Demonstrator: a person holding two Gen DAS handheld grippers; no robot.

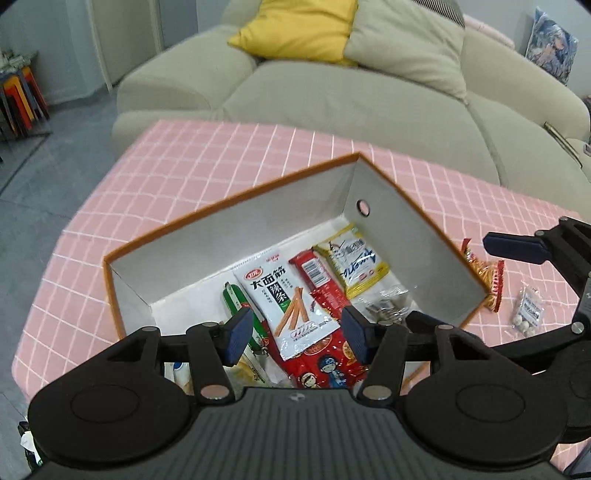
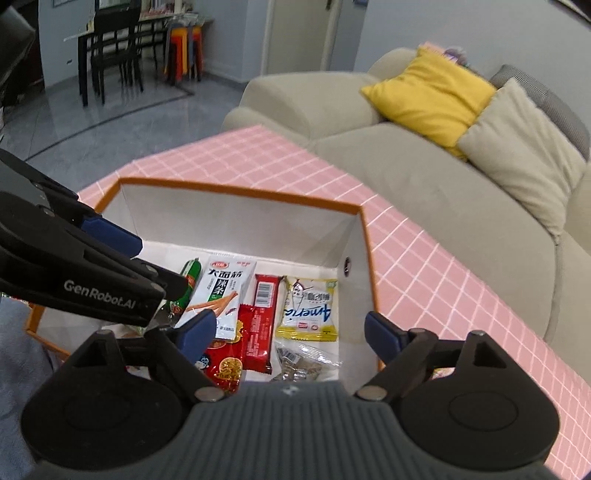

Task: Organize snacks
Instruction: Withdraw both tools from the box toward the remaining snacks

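Note:
An orange-rimmed box (image 1: 229, 206) (image 2: 236, 190) with white walls sits on the pink checked tablecloth (image 1: 177, 166). Inside lie a white noodle-stick packet (image 1: 284, 295) (image 2: 221, 295), a red bar (image 1: 316, 275) (image 2: 264, 295), a yellow-and-white packet (image 1: 356, 266) (image 2: 310, 310), a green sausage (image 1: 232, 295), a clear bag (image 1: 388, 308) and a big red packet (image 1: 325, 354). My left gripper (image 1: 298, 334) hangs open over the box with nothing between its fingers. My right gripper (image 2: 291, 332) is open too, above the box's right part, and empty.
Outside the box, to its right, lie an orange-red snack packet (image 1: 484, 277) and a clear bag of white balls (image 1: 528, 310). A beige sofa (image 1: 332, 96) with a yellow cushion (image 1: 295, 29) stands behind the table. Chairs and stools (image 2: 181, 55) are farther off.

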